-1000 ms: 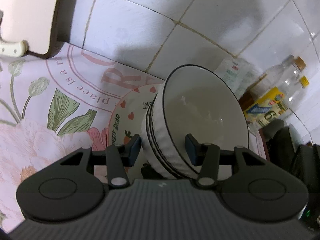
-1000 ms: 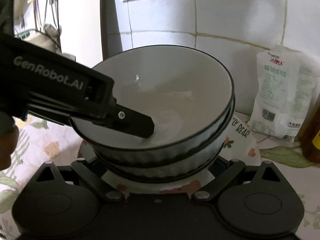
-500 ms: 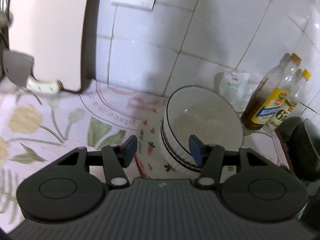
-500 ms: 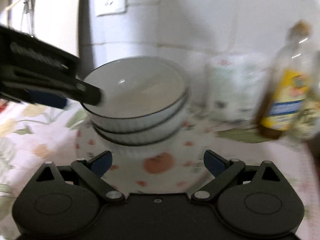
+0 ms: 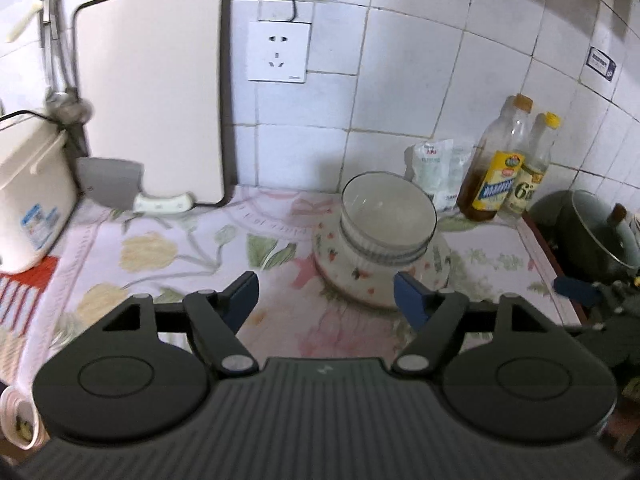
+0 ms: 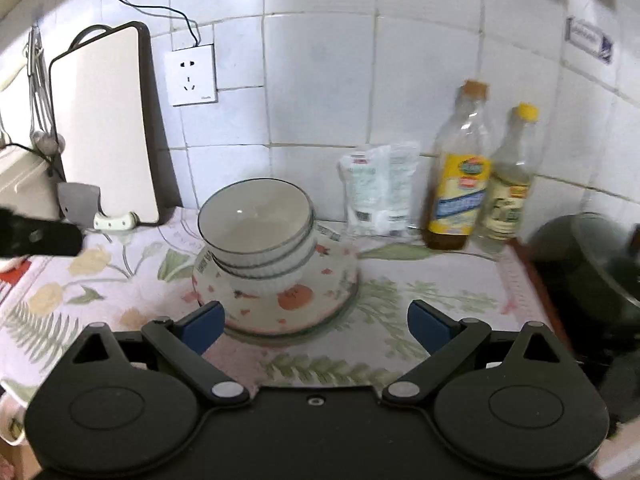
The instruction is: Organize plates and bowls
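I see both grippers spread wide, nothing held. My left gripper [image 5: 326,300] hangs above the floral-cloth desk [image 5: 168,248], near side, apart from the stack. My right gripper [image 6: 316,326] sits just near of the stack, also apart from it.

Stack: two white ribbed bowls with dark rims [image 6: 258,236], nested, tilted a bit, sitting inside a larger white bowl with red fruit-and-heart print [image 6: 304,300]. That printed bowl rests on the desk, middle-far, close to the tiled wall.

Right of the stack: a white plastic pouch [image 6: 378,190] leaning on the wall, then a clear oil bottle with yellow label [image 6: 460,172] and a smaller clear bottle with yellow cap [image 6: 508,184], side by side. Far left: a pale cutting board with dark rim [image 5: 152,92] upright against the wall, a white-handled cleaver [image 5: 120,188] at its foot. Dark pot [image 5: 592,236] at far right.
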